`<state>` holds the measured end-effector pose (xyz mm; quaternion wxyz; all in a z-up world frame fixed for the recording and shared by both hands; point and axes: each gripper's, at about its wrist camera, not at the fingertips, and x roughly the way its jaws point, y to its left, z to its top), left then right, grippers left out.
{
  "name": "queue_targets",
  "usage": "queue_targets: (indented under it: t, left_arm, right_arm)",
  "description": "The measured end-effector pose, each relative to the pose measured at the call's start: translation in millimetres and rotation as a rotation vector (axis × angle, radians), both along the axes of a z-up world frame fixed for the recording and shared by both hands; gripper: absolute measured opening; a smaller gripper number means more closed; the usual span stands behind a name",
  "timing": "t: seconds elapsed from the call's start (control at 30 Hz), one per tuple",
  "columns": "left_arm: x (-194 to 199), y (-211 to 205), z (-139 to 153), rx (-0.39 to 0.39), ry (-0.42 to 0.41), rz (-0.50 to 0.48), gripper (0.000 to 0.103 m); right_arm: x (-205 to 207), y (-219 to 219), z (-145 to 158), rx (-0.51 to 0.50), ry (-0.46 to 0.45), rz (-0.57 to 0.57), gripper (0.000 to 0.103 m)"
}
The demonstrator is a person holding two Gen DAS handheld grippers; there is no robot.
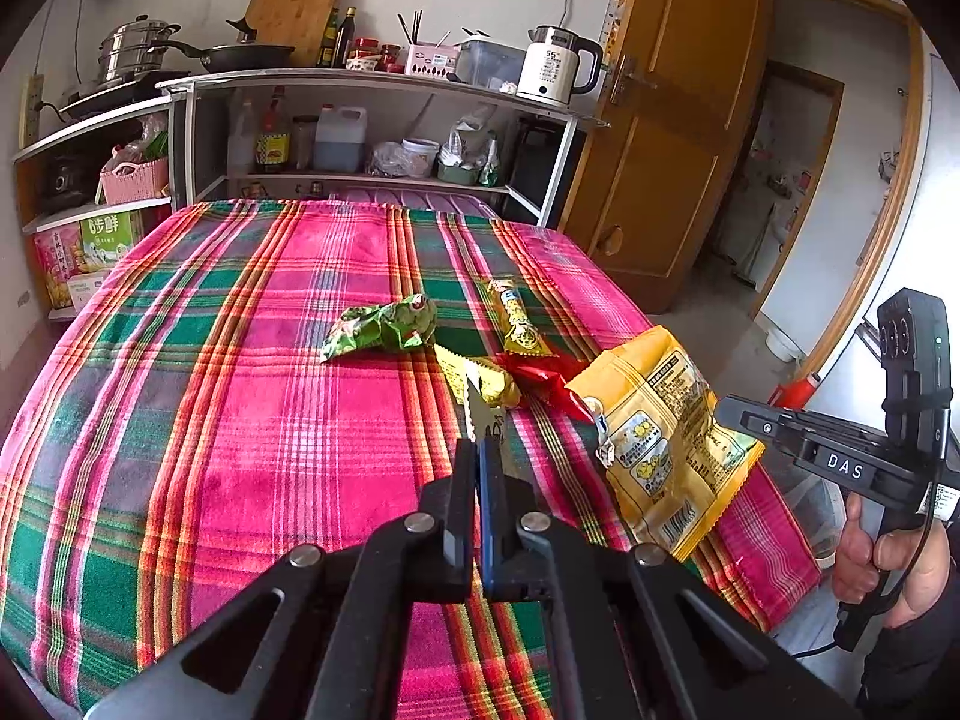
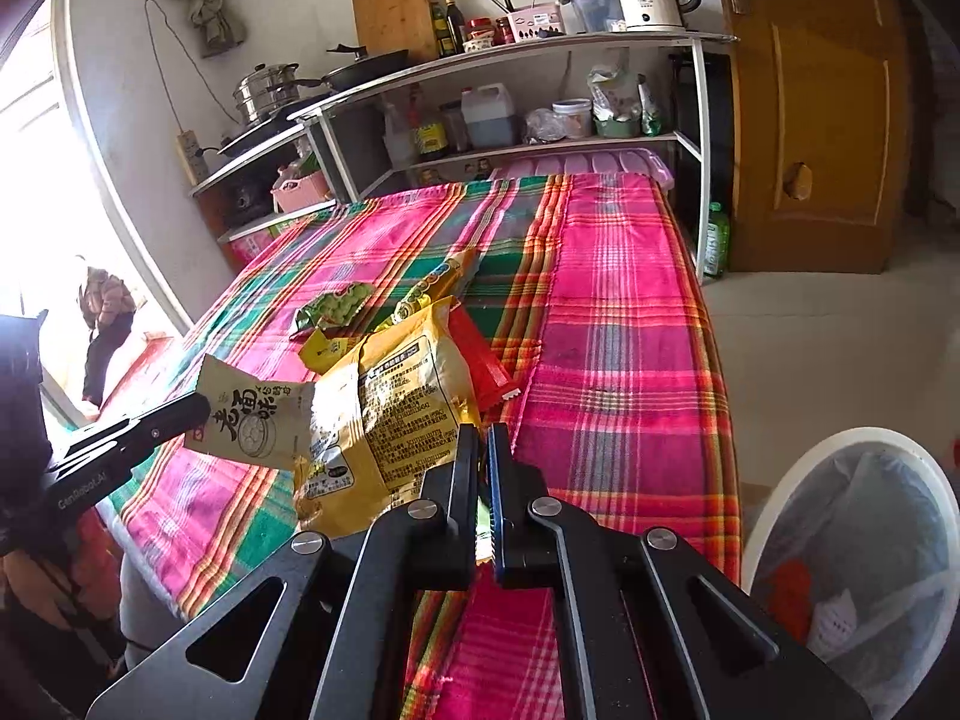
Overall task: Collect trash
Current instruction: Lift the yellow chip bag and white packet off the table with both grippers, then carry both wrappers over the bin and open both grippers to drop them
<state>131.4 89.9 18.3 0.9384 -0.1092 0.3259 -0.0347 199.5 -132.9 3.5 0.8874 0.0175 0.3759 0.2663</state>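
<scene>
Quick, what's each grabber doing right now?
Left gripper: shut on the beige wrapper.
Right gripper: shut on the big yellow bag.

Wrappers (image 1: pixel 384 330) clustered mid-table (image 1: pixel 240 360); shelf unit (image 1: pixel 360 138) behind table; bin (image 2: pixel 852 540) on floor right of table.

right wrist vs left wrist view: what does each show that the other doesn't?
Right wrist only: the white trash bin with its bag liner beside the table, and the printed face of the beige wrapper held by the left gripper.

Left wrist only: the right gripper's handle in the person's hand, and the open doorway to a back room.

Both: the large yellow bag clamped by the right gripper, the green wrapper, the red wrapper, the plaid tablecloth and the kettle.
</scene>
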Motion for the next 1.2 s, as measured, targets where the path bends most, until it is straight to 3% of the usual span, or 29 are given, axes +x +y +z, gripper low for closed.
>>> queue_targets:
  t: [0.77, 1.2]
  left_arm:
    - [7, -58, 56, 0.029, -0.125, -0.149, 0.000]
    - [41, -135, 69, 0.027, -0.141, -0.317, 0.000]
  right_arm:
    - [-29, -64, 30, 0.043, -0.064, -0.147, 0.003]
    - [-36, -133, 30, 0.053, -0.064, -0.308, 0.003]
